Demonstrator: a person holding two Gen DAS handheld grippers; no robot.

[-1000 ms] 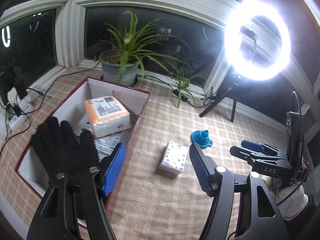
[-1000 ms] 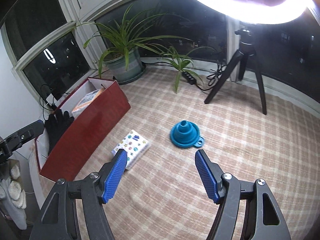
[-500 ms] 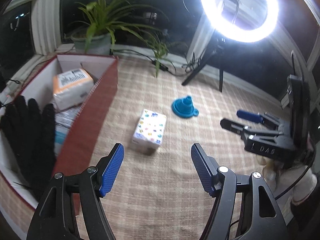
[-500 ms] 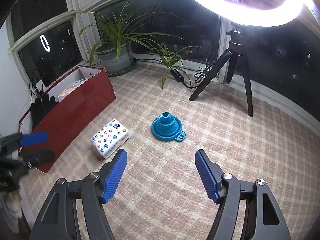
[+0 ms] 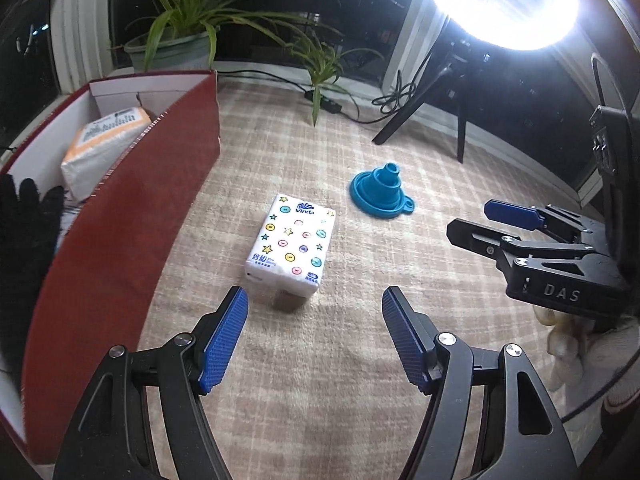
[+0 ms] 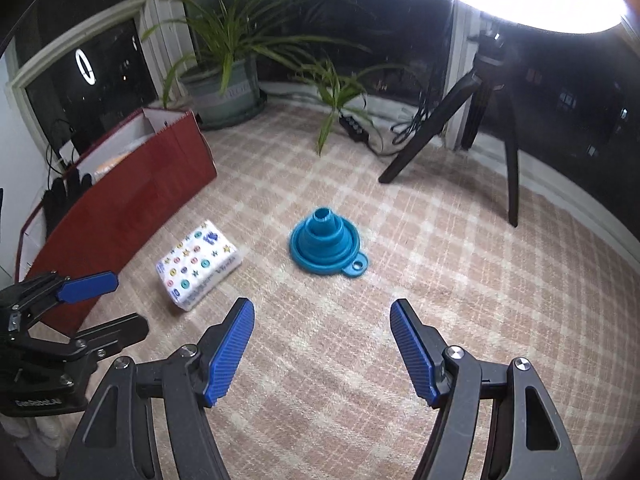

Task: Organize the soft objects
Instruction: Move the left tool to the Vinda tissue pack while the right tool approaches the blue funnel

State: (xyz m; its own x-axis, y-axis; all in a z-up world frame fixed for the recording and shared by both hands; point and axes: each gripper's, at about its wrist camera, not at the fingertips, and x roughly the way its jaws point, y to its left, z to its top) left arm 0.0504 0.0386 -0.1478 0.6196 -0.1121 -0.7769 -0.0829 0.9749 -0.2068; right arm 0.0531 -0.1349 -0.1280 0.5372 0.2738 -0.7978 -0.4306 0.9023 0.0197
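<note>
A white tissue pack with coloured dots (image 5: pixel 291 245) lies on the checked mat, just ahead of my open, empty left gripper (image 5: pixel 314 312); it also shows in the right wrist view (image 6: pixel 199 266). A red box (image 5: pixel 132 216) stands to its left, holding an orange-and-white pack (image 5: pixel 105 142) and a black glove (image 5: pixel 28 224). A blue funnel (image 6: pixel 326 242) sits ahead of my open, empty right gripper (image 6: pixel 322 320). The right gripper shows in the left wrist view (image 5: pixel 496 222), the left gripper in the right wrist view (image 6: pixel 104 304).
A ring light on a black tripod (image 6: pixel 492 92) stands at the back right. A potted plant (image 6: pixel 224 84) and a smaller plant (image 6: pixel 336 92) stand by the window. A power strip and cables (image 6: pixel 356 130) lie near the sill.
My left gripper has left the box and glove and moved right, now facing the tissue pack. My right gripper has drawn nearer the funnel.
</note>
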